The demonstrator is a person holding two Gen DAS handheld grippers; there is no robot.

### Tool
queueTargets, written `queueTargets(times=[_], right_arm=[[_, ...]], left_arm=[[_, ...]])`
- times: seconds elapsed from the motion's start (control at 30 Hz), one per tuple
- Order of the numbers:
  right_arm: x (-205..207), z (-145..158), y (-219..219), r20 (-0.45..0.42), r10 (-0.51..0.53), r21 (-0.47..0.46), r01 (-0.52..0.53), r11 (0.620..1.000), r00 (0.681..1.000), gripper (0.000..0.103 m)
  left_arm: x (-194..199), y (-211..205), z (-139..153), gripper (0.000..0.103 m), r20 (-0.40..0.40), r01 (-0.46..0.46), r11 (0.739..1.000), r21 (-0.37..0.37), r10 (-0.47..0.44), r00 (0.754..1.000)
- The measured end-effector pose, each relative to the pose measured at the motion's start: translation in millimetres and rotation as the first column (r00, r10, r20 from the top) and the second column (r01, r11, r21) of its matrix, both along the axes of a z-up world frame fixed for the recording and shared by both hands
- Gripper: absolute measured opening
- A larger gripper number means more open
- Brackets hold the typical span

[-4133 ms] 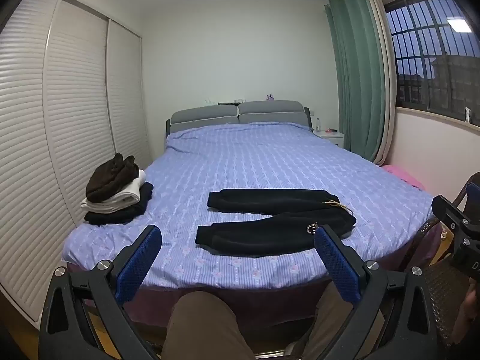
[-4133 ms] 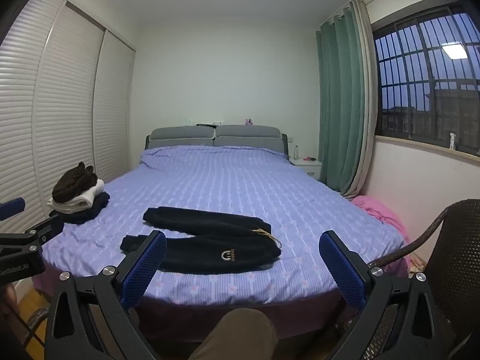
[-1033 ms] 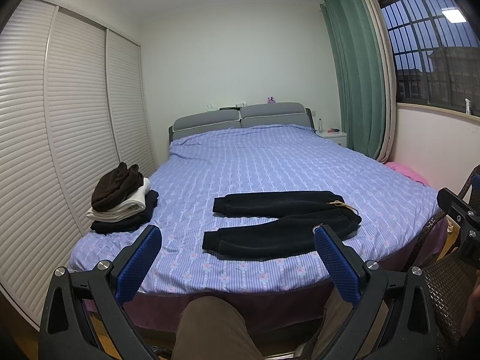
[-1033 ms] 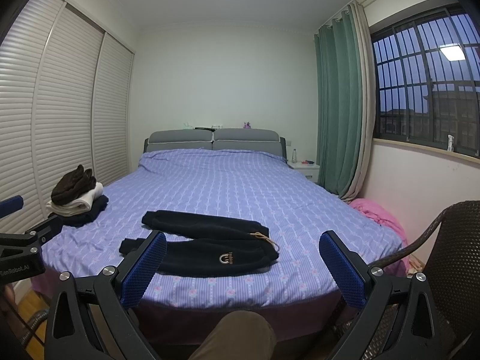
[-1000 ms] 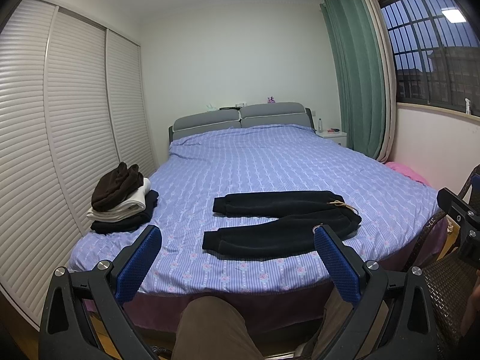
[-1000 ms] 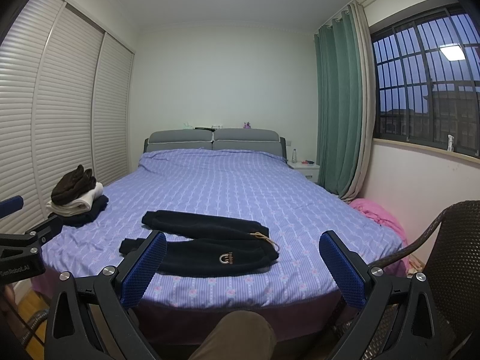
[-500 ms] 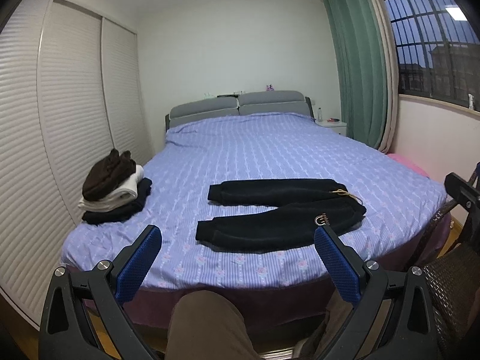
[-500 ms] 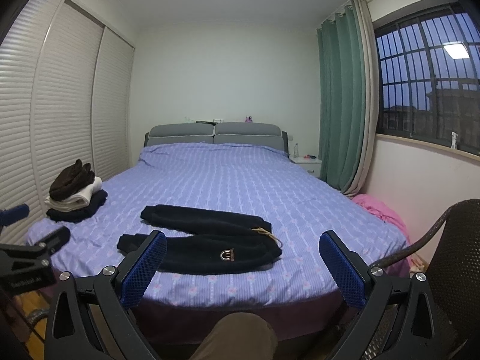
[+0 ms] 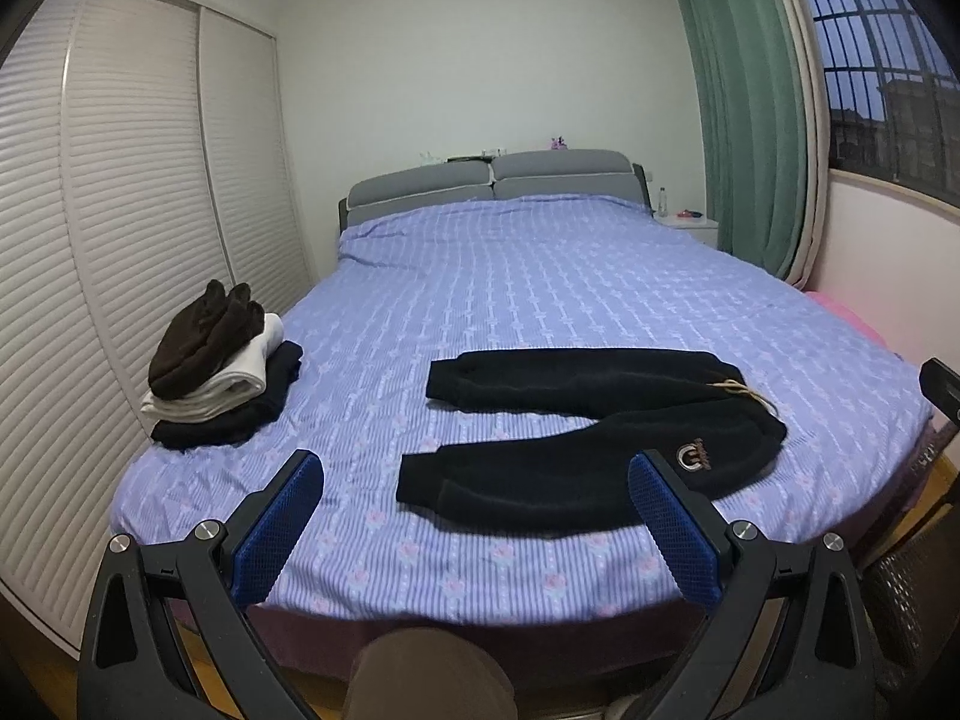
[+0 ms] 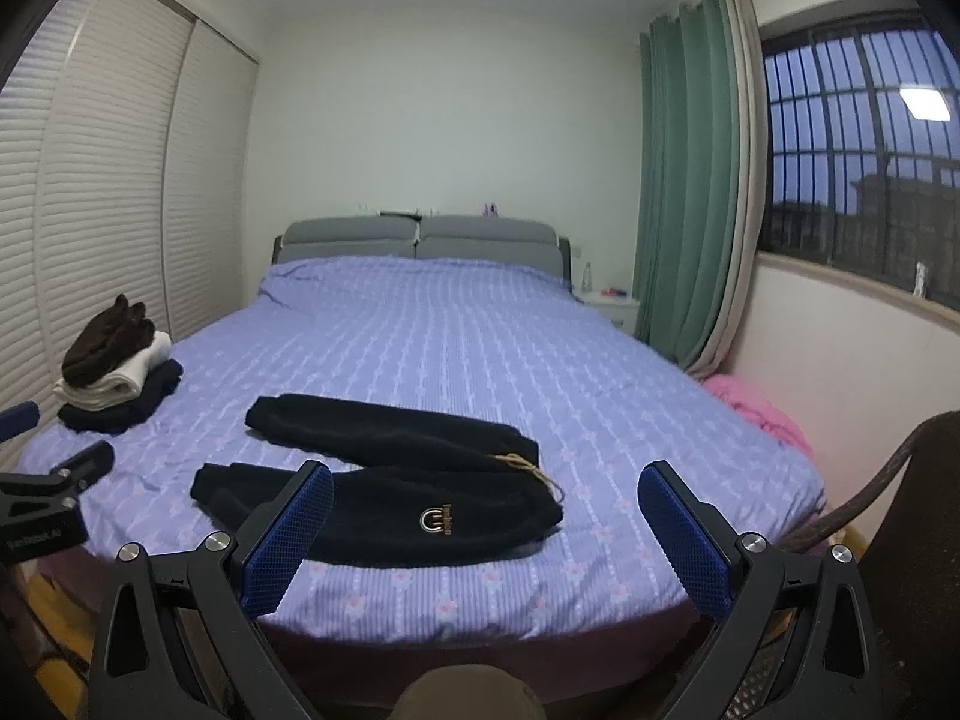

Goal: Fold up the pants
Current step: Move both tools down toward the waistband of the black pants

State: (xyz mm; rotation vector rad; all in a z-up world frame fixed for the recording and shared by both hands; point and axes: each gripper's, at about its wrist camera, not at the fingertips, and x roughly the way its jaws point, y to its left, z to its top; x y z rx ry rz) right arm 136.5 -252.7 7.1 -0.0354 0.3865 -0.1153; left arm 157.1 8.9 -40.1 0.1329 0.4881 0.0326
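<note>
Black pants (image 9: 591, 426) lie flat near the foot of a purple bed (image 9: 540, 276), legs spread to the left, waist with a tan drawstring and a small logo to the right. They also show in the right wrist view (image 10: 390, 492). My left gripper (image 9: 474, 516) is open and empty, off the bed's front edge, short of the pants. My right gripper (image 10: 486, 531) is open and empty, also in front of the bed, facing the waist end.
A stack of folded clothes (image 9: 219, 360) sits on the bed's left edge by the white slatted wardrobe (image 9: 120, 240). A wicker chair (image 10: 900, 510) stands at the right. Pink fabric (image 10: 756, 408) lies beside the bed under the window. My knee (image 9: 429, 672) shows below.
Both grippers have moved closer to the bed and tilted down a little; the pants look larger. The pants have not moved. Both grippers stay open.
</note>
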Motion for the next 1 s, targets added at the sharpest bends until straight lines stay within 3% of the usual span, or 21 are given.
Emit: queueTargets(times=[0.43,0.67,1.0], right_arm=[[133.9,0.3,-36.1,-0.125,0.001,0.025,0.002,1.0,0.992,0.103],[187.0,-5.3,-43.9,-0.17,0.006,0.013,-0.004,1.0,0.985,0.103],[267.3,-20.9,-57.8,-0.255,0.056,0.052,-0.044,0.998,0.965,0.103]], left_arm=[[132.9,-23.5,0.5,0.103,-0.063,0.05,0.999,0.015,-0.049,0.997],[188.2,-31.9,-0.9,0.103,-0.077,0.058,0.998,0.025,-0.056,0.995],[269.6,-53.3,-18.6,0.103,-0.174,0.109,0.992,0.056,-0.098,0.98]])
